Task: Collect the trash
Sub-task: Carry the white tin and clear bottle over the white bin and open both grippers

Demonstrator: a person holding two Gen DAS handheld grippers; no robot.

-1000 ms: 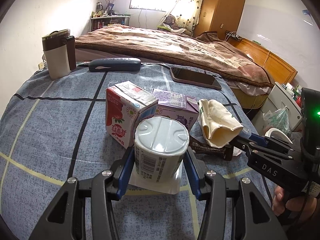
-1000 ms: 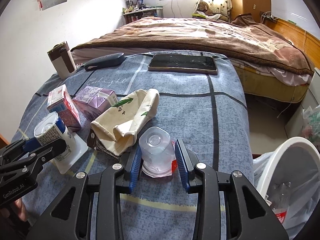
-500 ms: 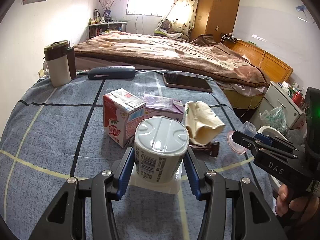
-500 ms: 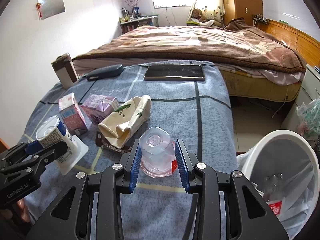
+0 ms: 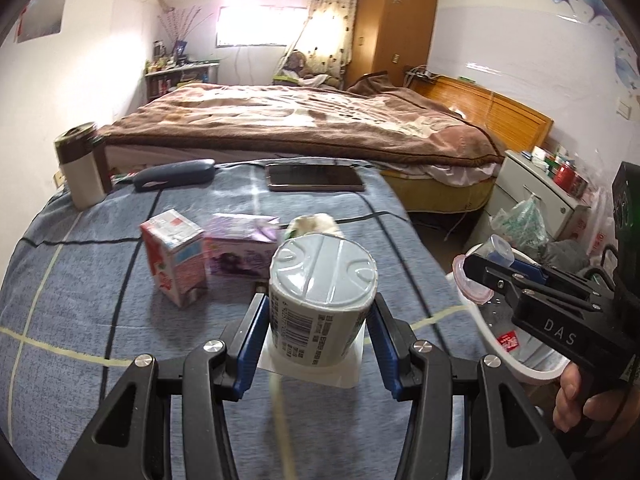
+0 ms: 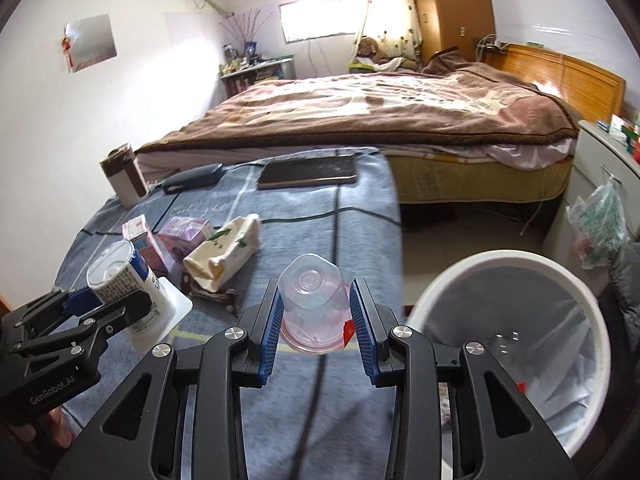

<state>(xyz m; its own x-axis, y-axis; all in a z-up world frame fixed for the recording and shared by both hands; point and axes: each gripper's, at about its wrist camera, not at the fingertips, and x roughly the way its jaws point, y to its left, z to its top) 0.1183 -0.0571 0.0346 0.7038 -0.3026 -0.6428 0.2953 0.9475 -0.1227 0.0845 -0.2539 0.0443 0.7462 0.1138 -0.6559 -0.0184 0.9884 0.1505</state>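
My left gripper is shut on a white yogurt cup, held upside down above the blue tablecloth. My right gripper is shut on a clear plastic cup with a pink rim, near the table's right edge. A white trash bin with a clear liner stands on the floor just right of the table. On the cloth lie a red milk carton, a purple carton, a crumpled cream wrapper and a dark wrapper.
A phone, a dark case and a brown-and-white mug sit at the table's far side. Beyond it stands a bed with a brown blanket. A white cabinet and plastic bags are beside the bin.
Both grippers have lifted and moved right with their cups. The bin has come much closer in the right wrist view, and the cartons have slid left in the left wrist view.
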